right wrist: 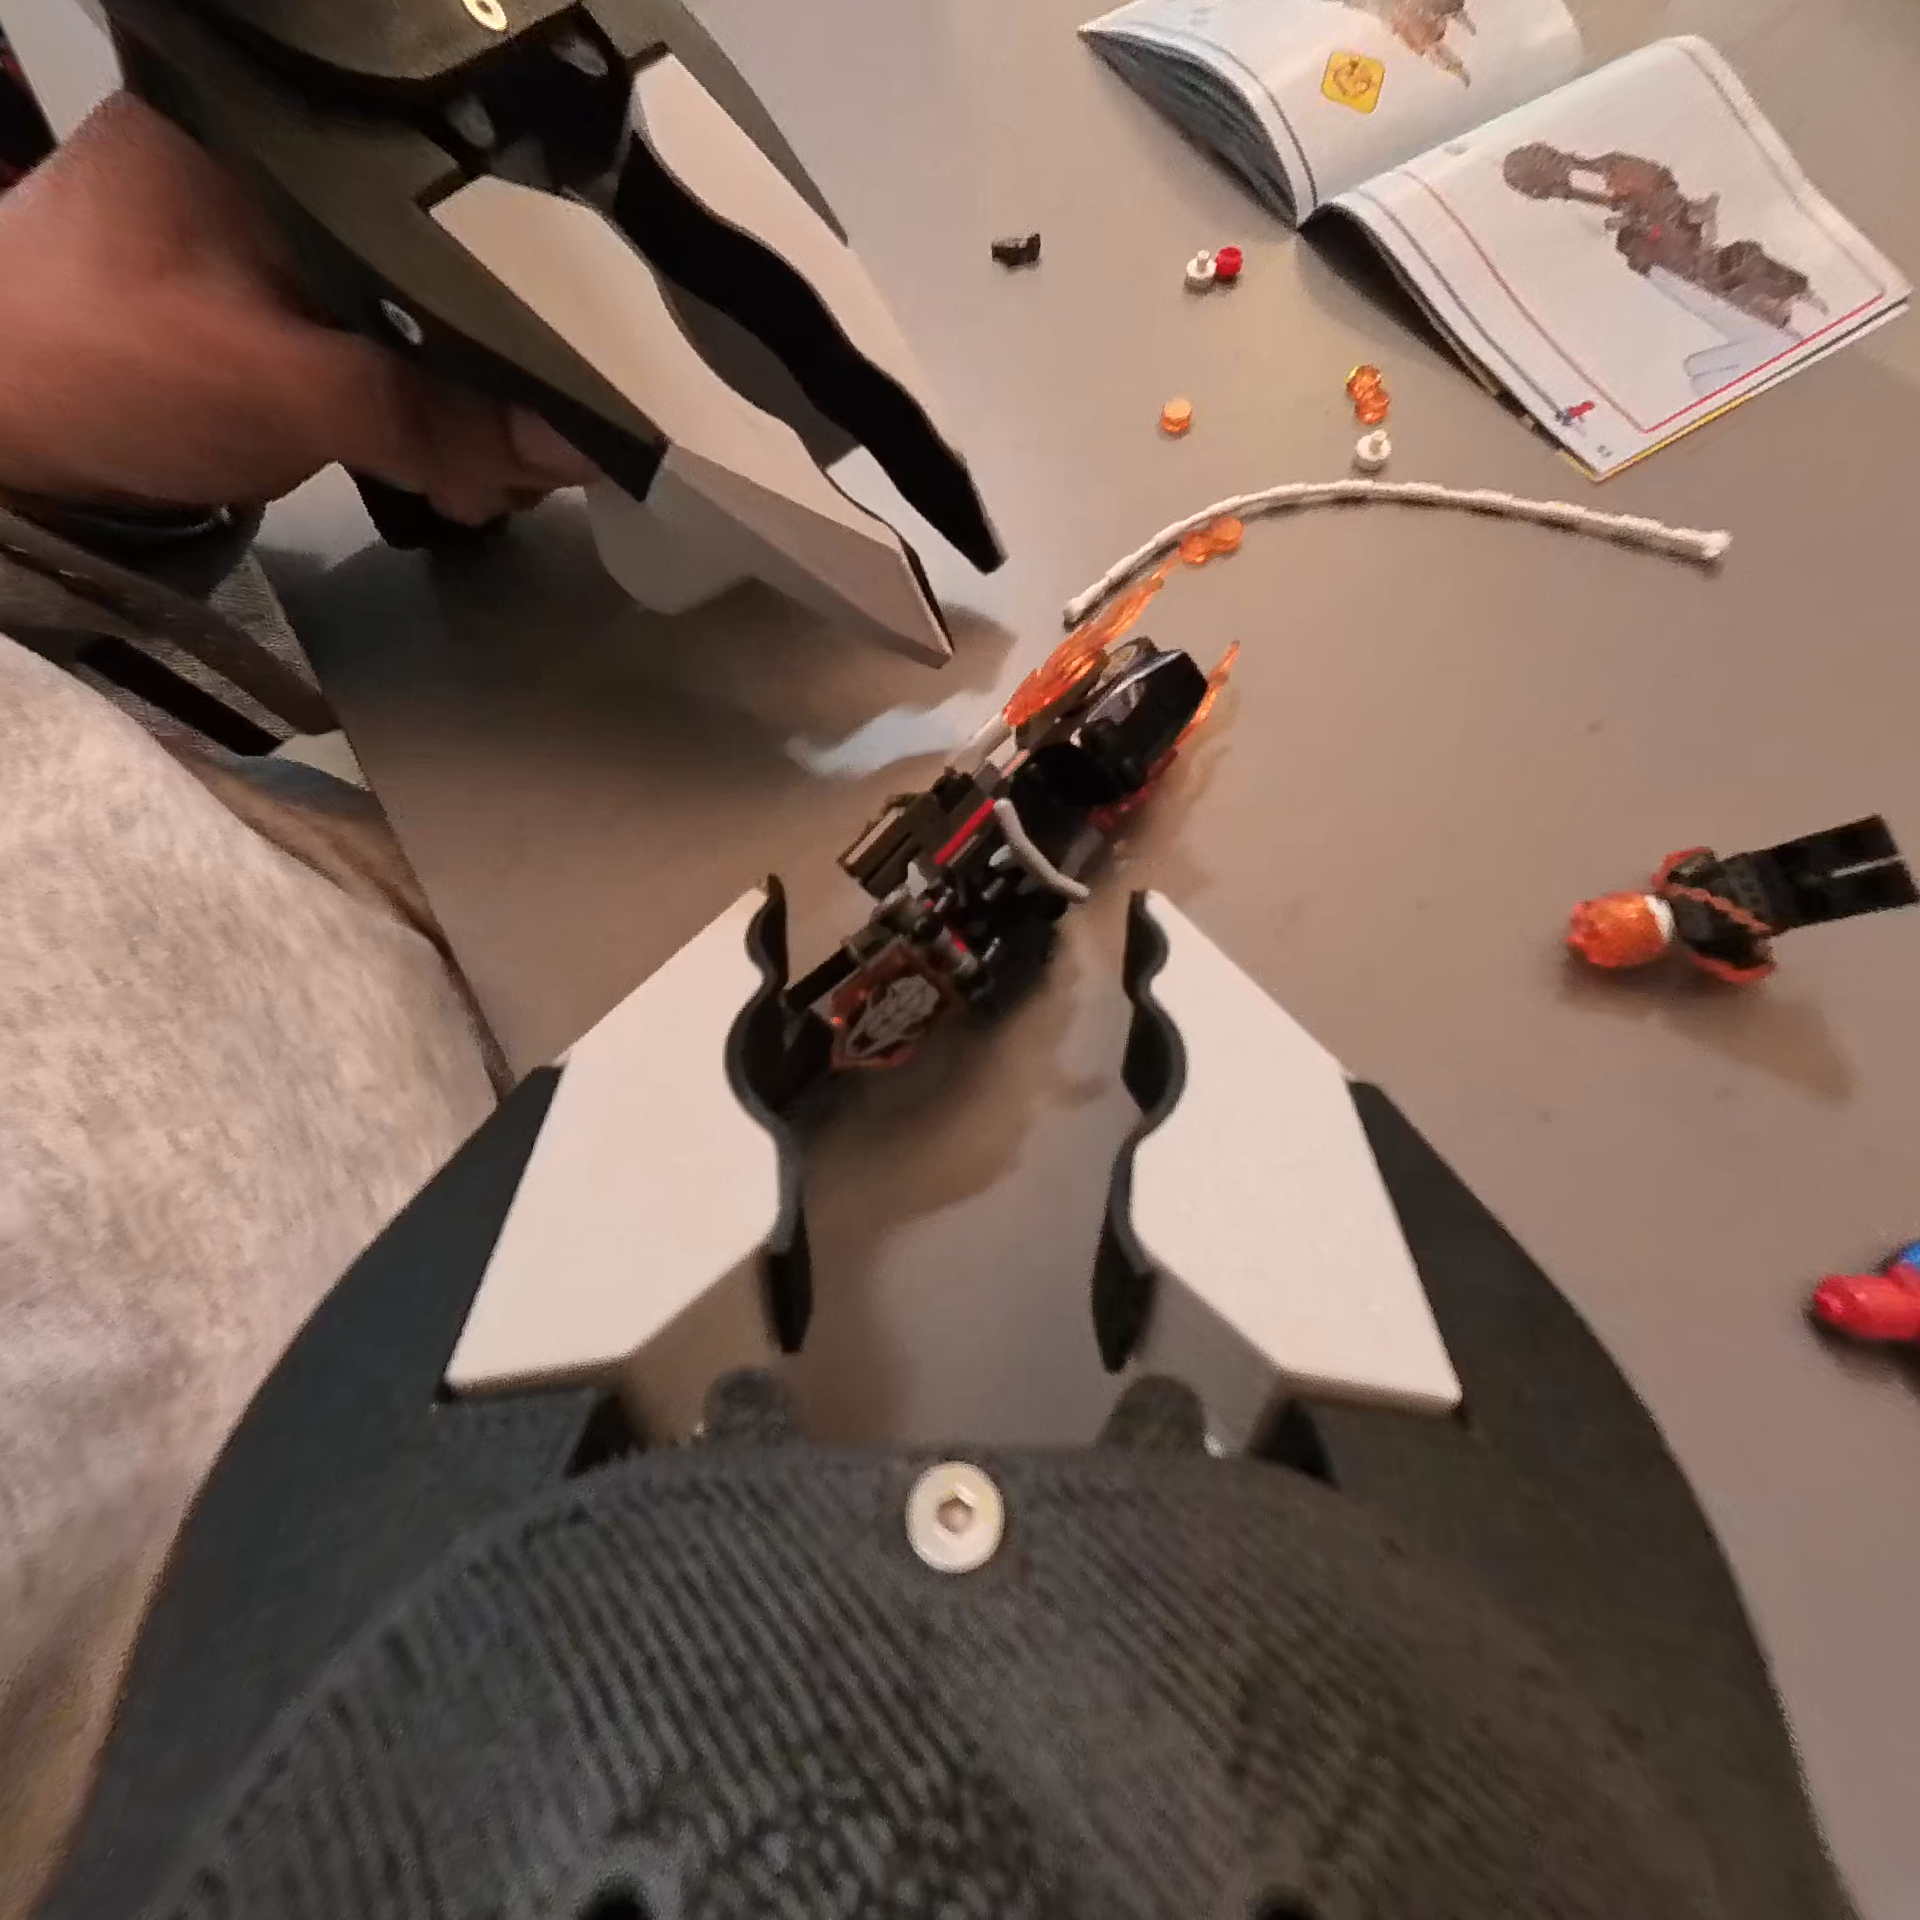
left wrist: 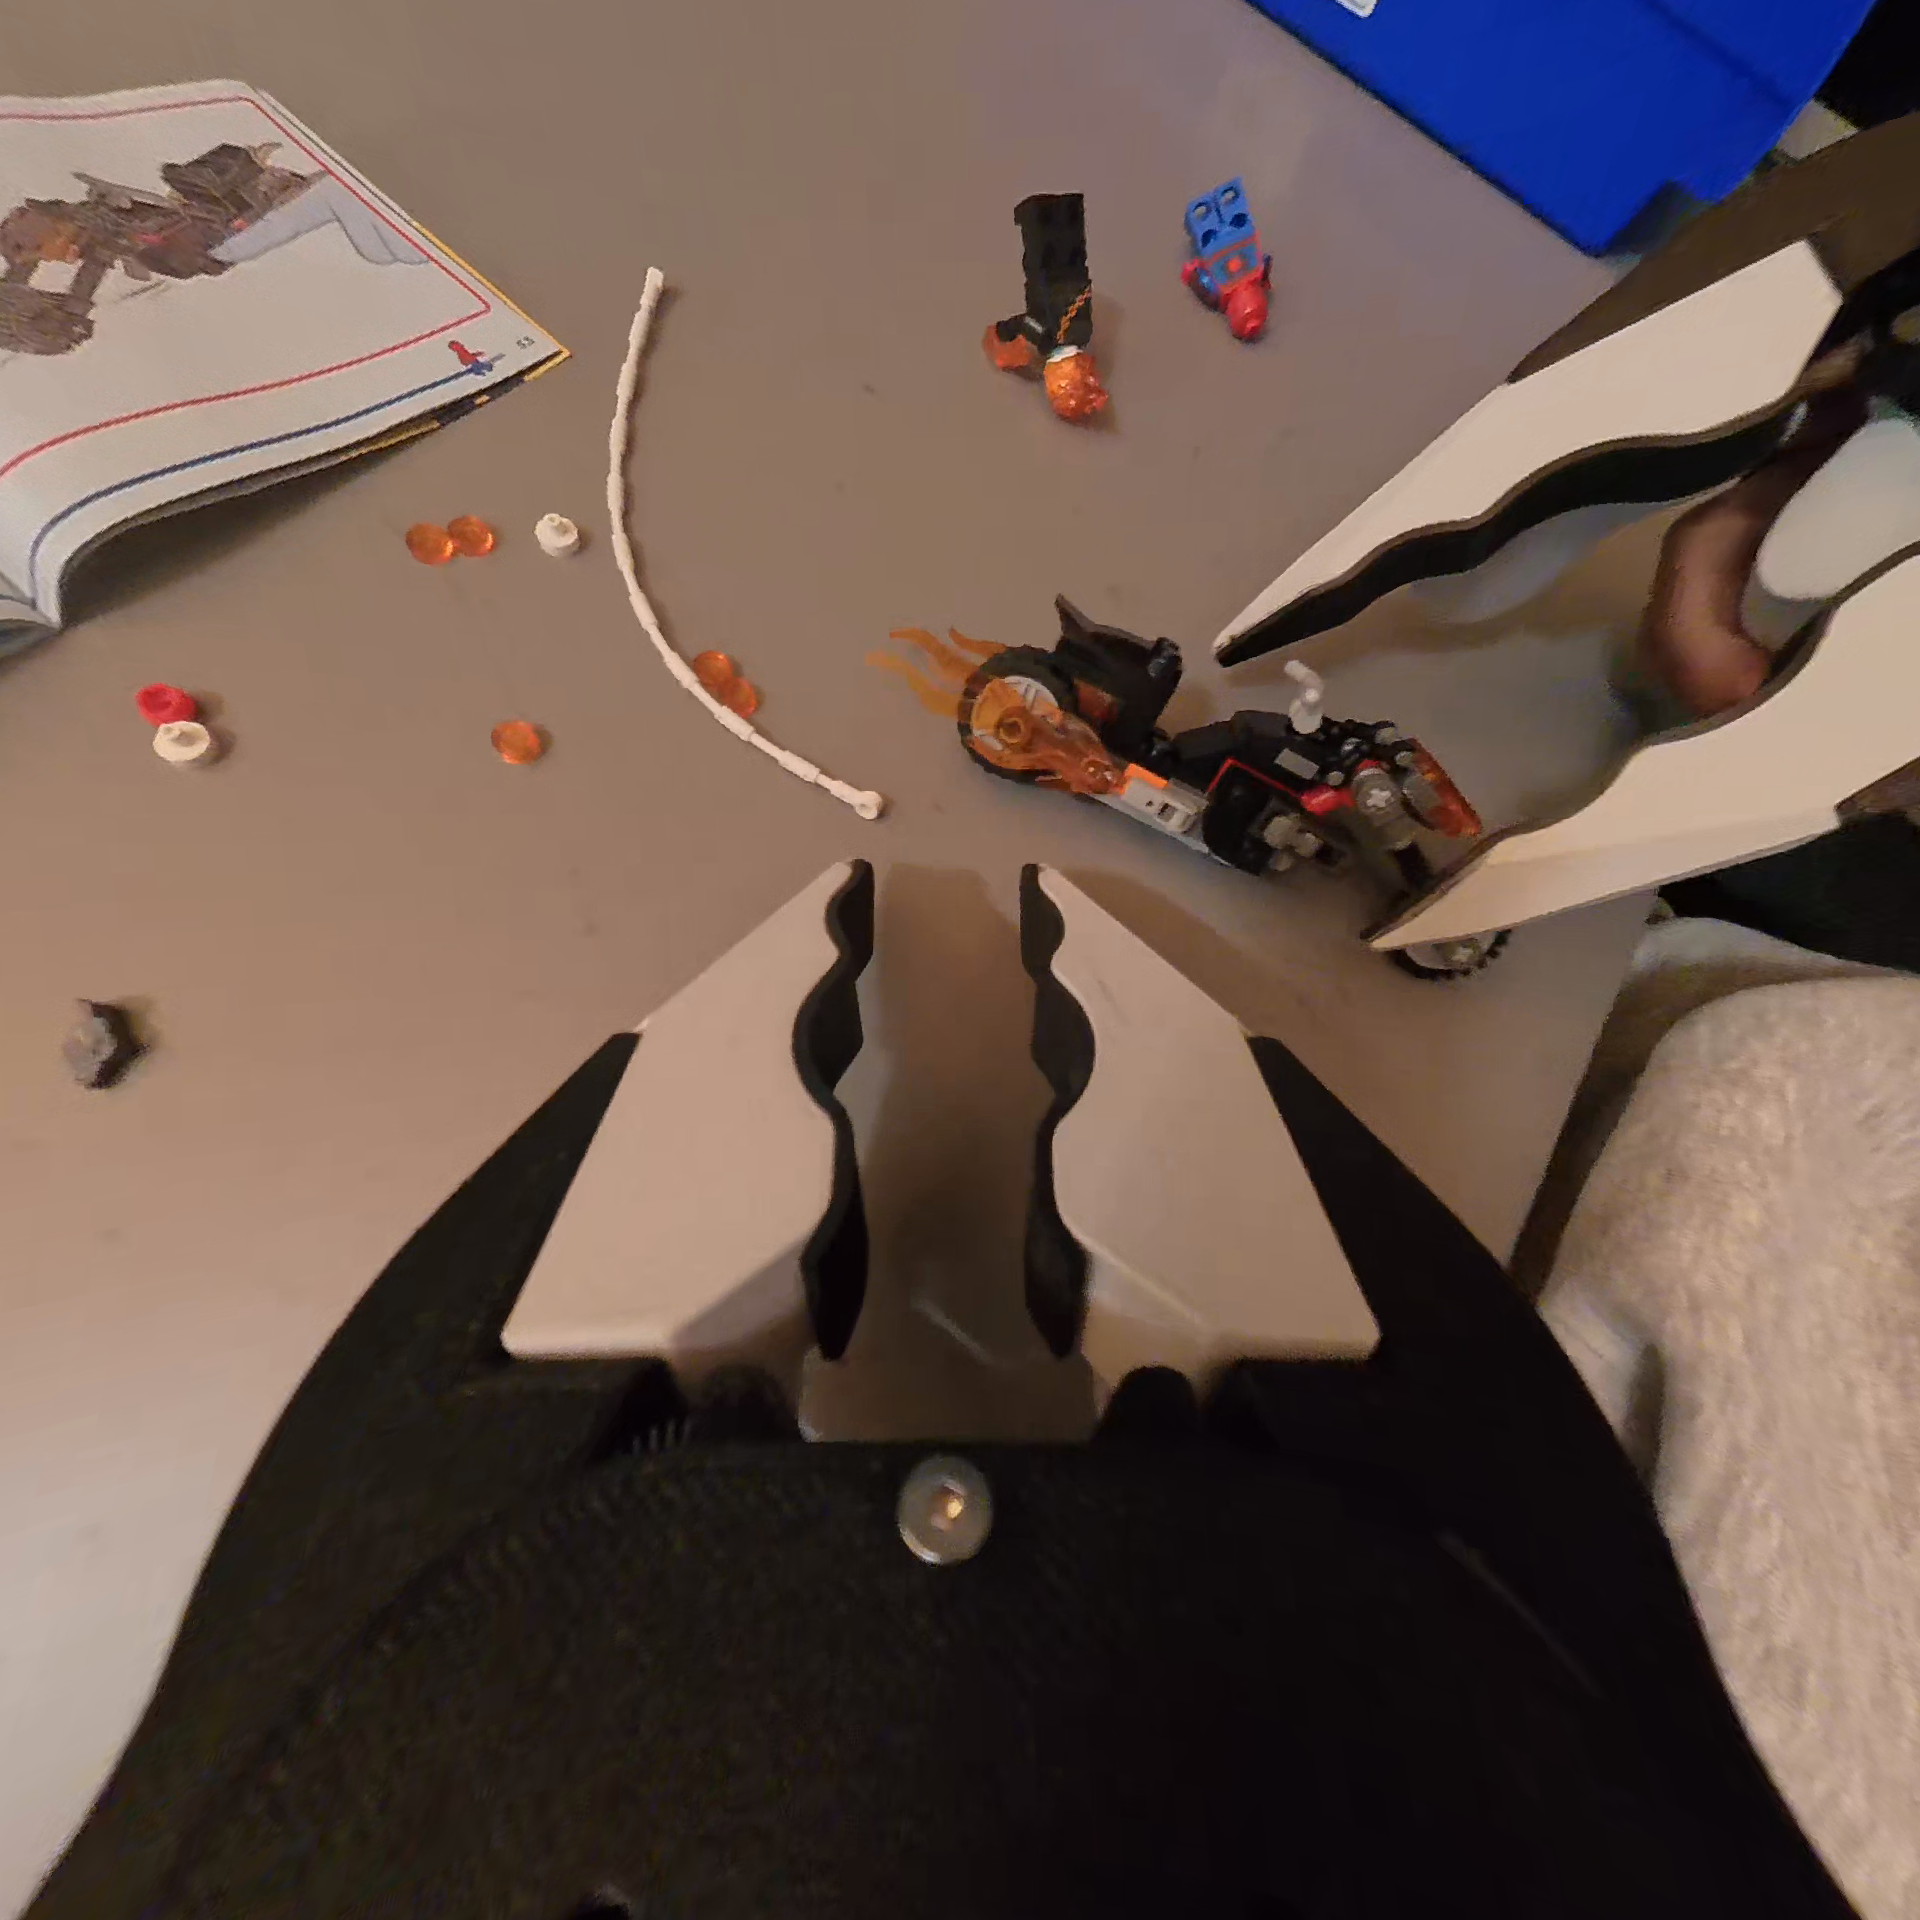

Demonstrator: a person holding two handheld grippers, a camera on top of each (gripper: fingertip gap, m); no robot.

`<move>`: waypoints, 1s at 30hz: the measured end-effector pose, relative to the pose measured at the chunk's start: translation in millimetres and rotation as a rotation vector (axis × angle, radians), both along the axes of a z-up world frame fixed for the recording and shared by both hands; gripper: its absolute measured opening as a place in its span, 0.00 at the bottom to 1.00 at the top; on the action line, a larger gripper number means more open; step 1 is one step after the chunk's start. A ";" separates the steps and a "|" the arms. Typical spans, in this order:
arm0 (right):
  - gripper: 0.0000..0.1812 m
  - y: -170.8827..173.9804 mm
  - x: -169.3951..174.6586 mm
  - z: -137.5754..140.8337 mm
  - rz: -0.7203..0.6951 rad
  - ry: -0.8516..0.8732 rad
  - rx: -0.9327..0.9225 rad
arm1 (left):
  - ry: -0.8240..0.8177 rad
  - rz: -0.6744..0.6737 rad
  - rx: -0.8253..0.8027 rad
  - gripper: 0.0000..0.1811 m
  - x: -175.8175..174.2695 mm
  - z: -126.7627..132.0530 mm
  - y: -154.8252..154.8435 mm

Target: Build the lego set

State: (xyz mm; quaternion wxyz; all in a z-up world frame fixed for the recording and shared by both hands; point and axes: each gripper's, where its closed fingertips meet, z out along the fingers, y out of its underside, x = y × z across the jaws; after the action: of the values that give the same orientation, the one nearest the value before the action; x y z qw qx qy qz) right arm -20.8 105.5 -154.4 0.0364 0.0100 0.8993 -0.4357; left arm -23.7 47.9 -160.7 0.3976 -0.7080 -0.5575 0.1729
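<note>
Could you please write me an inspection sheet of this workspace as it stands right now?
Surface: grey table, bare in front of the left gripper.
Job's things: black and orange motorcycle lying on its side; open instruction booklet; black and orange figure and blue and red figure, both lying down.
Clutter: white chain; loose orange studs; white stud; red stud; small dark piece.
Grippers: left gripper open, empty, above the table; right gripper open around the motorcycle's front end, not closed on it.
Cables: nothing seen.
Surroundings: blue bin at the far edge; pale fuzzy fabric at the near edge.
</note>
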 end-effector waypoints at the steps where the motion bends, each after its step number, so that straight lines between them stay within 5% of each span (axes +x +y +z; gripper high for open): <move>1: 0.35 1.6 1.2 -1.7 -0.001 -0.014 0.008 | -0.001 -0.011 0.012 0.15 0.9 0.4 3.6; 19: 0.33 -0.9 28.1 -2.5 0.059 -0.110 -0.003 | -0.078 -0.106 -0.010 0.04 -2.9 -11.3 24.4; 30: 0.33 -10.2 38.0 6.3 0.102 -0.139 -0.077 | -0.108 -0.067 -0.119 0.05 -13.7 -12.2 -0.6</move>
State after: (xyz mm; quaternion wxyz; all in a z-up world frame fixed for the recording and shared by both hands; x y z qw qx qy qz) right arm 17.2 95.4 -148.2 0.1212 -0.0071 0.8765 -0.4659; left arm -37.4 47.3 -172.8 0.3299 -0.7567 -0.5431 0.1538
